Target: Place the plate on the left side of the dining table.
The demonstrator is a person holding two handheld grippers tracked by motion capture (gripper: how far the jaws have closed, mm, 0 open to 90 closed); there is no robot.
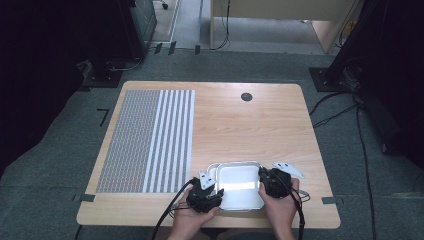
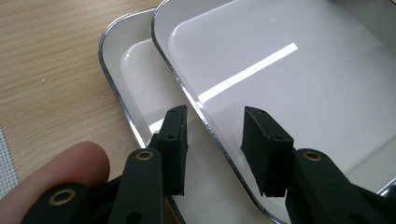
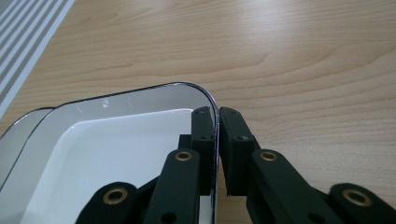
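Two shiny metal trays lie near the table's front edge, one on the other. The upper tray (image 1: 240, 186) (image 2: 289, 84) (image 3: 116, 154) sits offset to the right of the lower tray (image 1: 213, 171) (image 2: 135, 79) (image 3: 18, 128). My left gripper (image 1: 209, 192) (image 2: 215, 140) is open, its jaws straddling the upper tray's left rim without pinching it. My right gripper (image 1: 264, 181) (image 3: 217, 144) is shut on the upper tray's right rim, near its far corner.
A grey and white striped mat (image 1: 147, 140) covers the left part of the wooden table (image 1: 250, 125). A small black round cap (image 1: 246, 96) sits at the far middle. The front table edge is close behind the hands.
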